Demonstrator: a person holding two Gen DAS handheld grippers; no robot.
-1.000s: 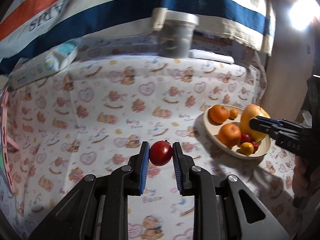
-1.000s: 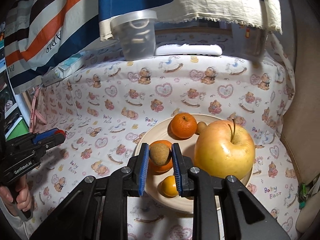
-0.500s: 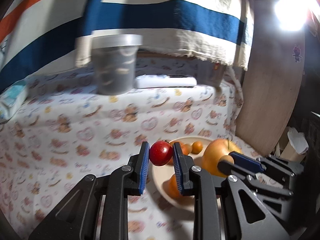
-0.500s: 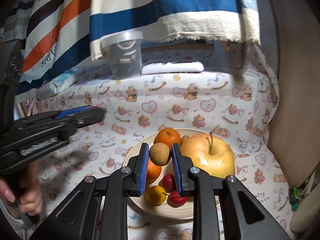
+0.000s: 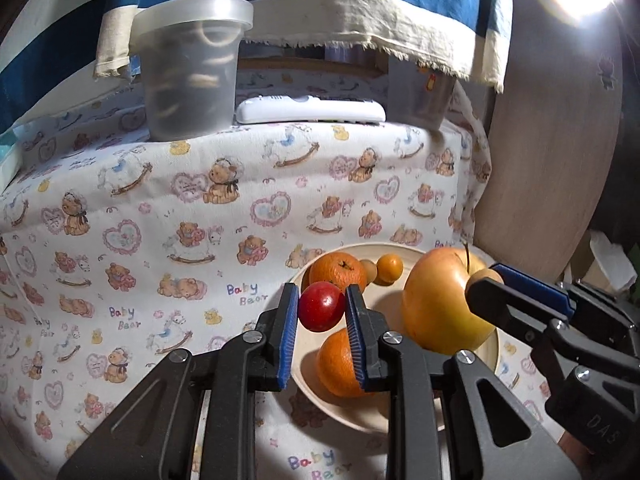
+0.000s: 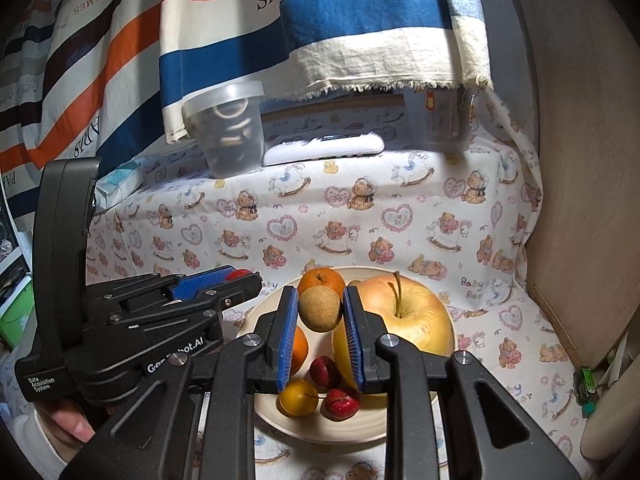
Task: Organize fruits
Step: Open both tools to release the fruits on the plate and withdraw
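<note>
My left gripper (image 5: 321, 307) is shut on a small red fruit (image 5: 321, 306) and hangs over the left rim of the cream plate (image 5: 400, 248). In the right wrist view my right gripper (image 6: 319, 309) is shut on a small brown fruit (image 6: 319, 308) above the same plate (image 6: 440, 308). The plate holds a big yellow apple (image 5: 440, 308) (image 6: 404, 316), two oranges (image 5: 339, 270) (image 5: 336, 364), a small yellow fruit (image 6: 298, 397) and two red pieces (image 6: 342, 402). The left gripper (image 6: 244, 278) shows at the left of the right wrist view, the right gripper (image 5: 486, 278) at the right of the left wrist view.
A lidded clear tub (image 5: 192, 68) (image 6: 230, 128) and a white remote (image 5: 310, 109) (image 6: 324, 149) sit on a raised ledge behind the plate. Striped cloth (image 6: 320, 24) hangs above. A wooden panel (image 5: 552, 160) bounds the right side. Teddy-print cloth (image 5: 160, 240) covers the surface.
My left gripper has carried the red fruit rightward, from open cloth to over the plate's edge. My right gripper with the brown fruit has shifted slightly above the plate.
</note>
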